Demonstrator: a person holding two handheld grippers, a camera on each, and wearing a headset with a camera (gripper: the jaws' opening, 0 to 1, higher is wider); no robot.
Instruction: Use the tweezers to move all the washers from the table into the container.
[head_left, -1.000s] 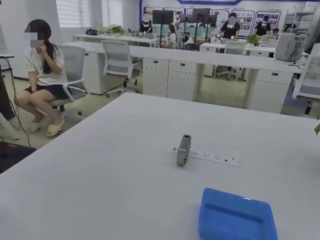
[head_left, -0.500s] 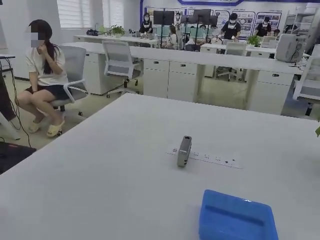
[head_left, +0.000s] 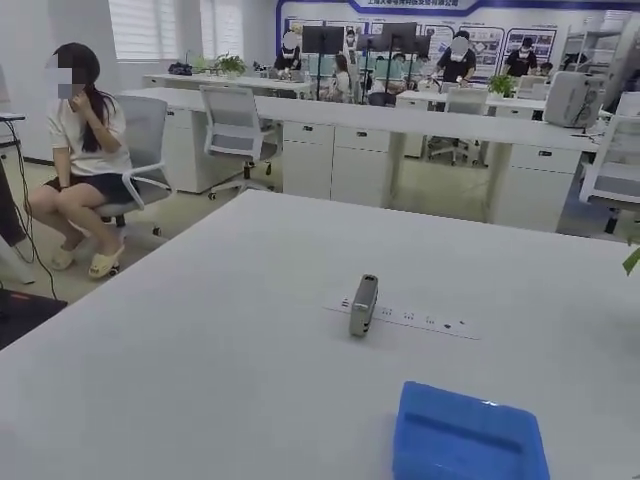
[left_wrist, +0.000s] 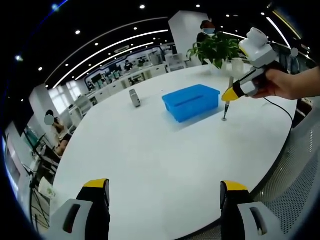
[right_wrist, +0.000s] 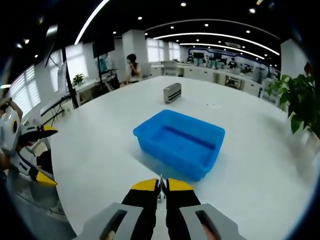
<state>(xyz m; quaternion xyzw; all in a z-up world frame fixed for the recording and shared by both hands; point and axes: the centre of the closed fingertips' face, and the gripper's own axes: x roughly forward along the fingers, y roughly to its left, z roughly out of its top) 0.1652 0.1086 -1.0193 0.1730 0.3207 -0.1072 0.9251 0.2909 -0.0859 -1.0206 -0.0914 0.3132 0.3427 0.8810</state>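
Note:
A blue container (head_left: 470, 440) sits on the white table (head_left: 200, 340), near its front right. In the left gripper view my left gripper (left_wrist: 164, 192) is open over bare table with nothing between its jaws. A hand holds my right gripper (left_wrist: 230, 95) to the right of the container (left_wrist: 191, 101). It is shut on thin metal tweezers (left_wrist: 228, 105) that point down, their tip at the tabletop. In the right gripper view the shut gripper (right_wrist: 161, 187) faces the container (right_wrist: 180, 140), just short of its near wall. I cannot make out any washers.
A small grey box (head_left: 362, 305) stands by a flush power strip (head_left: 430, 322) behind the container. A potted plant (right_wrist: 300, 100) is at the table's right end. A person sits on a chair (head_left: 85, 150) to the left, and desks and people fill the room behind.
Only the head camera has shifted slightly; the container and grey box stay where they were.

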